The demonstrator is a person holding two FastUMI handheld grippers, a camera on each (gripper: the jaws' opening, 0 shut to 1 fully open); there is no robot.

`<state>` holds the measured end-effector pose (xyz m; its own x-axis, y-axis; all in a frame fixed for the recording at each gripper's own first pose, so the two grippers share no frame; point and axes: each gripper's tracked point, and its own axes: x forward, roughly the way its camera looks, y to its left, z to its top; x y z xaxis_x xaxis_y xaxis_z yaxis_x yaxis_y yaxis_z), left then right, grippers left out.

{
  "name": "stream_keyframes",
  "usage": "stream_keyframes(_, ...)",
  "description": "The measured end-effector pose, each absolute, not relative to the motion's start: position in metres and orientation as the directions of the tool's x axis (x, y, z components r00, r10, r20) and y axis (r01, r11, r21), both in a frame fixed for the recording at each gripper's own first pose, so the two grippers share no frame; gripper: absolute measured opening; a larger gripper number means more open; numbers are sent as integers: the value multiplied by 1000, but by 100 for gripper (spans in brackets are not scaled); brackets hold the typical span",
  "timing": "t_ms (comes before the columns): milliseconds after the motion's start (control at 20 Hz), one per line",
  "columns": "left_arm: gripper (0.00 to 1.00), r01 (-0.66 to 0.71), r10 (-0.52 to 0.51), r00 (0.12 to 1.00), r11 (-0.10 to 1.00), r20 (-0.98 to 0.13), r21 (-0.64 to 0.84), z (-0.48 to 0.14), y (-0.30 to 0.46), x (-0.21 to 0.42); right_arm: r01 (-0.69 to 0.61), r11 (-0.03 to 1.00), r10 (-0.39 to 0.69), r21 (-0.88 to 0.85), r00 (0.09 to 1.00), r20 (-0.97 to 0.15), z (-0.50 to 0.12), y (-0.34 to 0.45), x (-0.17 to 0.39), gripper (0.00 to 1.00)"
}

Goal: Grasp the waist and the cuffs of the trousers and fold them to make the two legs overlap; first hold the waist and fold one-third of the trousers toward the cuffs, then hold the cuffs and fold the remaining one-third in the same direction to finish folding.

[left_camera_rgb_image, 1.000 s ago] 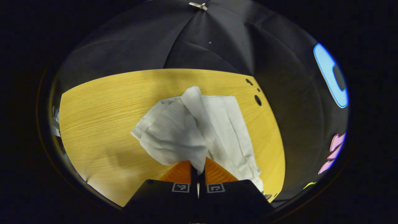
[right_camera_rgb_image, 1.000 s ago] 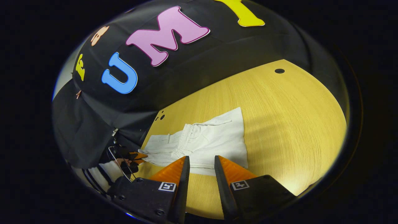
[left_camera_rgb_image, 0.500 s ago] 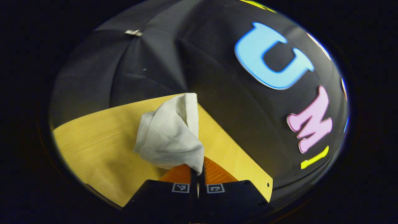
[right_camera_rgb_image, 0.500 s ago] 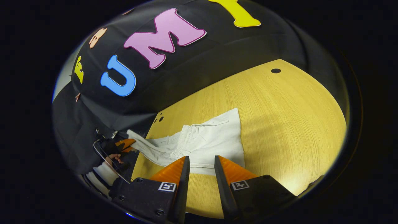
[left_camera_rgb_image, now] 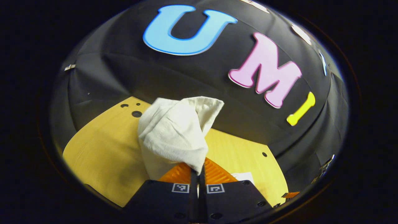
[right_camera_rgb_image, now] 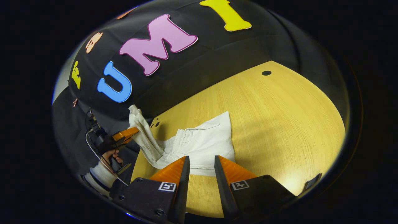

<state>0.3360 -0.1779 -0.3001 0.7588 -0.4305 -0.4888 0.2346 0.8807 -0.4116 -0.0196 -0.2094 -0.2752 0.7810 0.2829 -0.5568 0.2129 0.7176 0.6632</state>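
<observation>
In the left gripper view the left gripper [left_camera_rgb_image: 197,169] sits at six o'clock with its two fingers pressed together on a bunched end of the white trousers [left_camera_rgb_image: 174,133], the cloth rising from the pinch toward twelve o'clock and draping over toward eleven. Under it lies the wooden table [left_camera_rgb_image: 102,152], running from nine o'clock across to four, with small round holes [left_camera_rgb_image: 136,114] near its ten o'clock corner. In the right gripper view the right gripper [right_camera_rgb_image: 200,168] is at six o'clock, its fingers parted with a clear gap and nothing between them, poised just above the near edge of the trousers [right_camera_rgb_image: 202,144], which lie partly folded on the table [right_camera_rgb_image: 279,124] at the centre with the gathered waistband facing ten o'clock. From that heap a strip of the cloth climbs toward nine o'clock to the left gripper [right_camera_rgb_image: 132,132], held off the table by a hand [right_camera_rgb_image: 111,155] in a striped sleeve [right_camera_rgb_image: 98,175].
</observation>
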Motion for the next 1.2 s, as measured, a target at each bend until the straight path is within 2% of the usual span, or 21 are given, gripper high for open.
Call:
stream_keyframes(350, 6, 380, -498, 655, 867, -568, -323, -335, -252, 295, 290, 689, 220, 665, 790, -572, -283, -241, -31, 49)
stream_keyframes(550, 6, 473, -495, 573, 850, -653, -230, -381, -275, 266, 315, 697, 189, 644, 786, -588, -289, -258, -37, 49)
stream_keyframes(650, 8, 528, -505, 533, 826, -679, -199, -392, -287, 249, 323, 694, 179, 643, 788, -589, -289, -265, -37, 49)
stream_keyframes(700, 14, 547, -513, 511, 813, -690, -200, -398, -293, 241, 328, 689, 175, 646, 790, -588, -289, -267, -37, 49)
stream_keyframes(750, 12, 558, -528, 489, 801, -695, -216, -402, -297, 233, 331, 686, 174, 648, 790, -588, -289, -268, -35, 49)
stream_keyframes(850, 43, 566, -556, 455, 783, -695, -256, -404, -304, 221, 332, 686, 177, 648, 788, -590, -291, -267, -36, 49)
stream_keyframes(900, 65, 566, -569, 446, 777, -691, -274, -402, -307, 218, 331, 686, 178, 648, 787, -590, -291, -267, -36, 49)
stream_keyframes(1000, 92, 563, -576, 448, 776, -684, -285, -399, -308, 216, 327, 686, 183, 650, 786, -590, -290, -265, -35, 49)
stream_keyframes(1100, 97, 549, -573, 452, 783, -684, -293, -395, -304, 214, 322, 688, 188, 651, 787, -587, -290, -264, -32, 49)
stream_keyframes(1200, 97, 537, -588, 445, 779, -676, -325, -385, -299, 210, 317, 684, 193, 656, 789, -583, -287, -262, -29, 49)
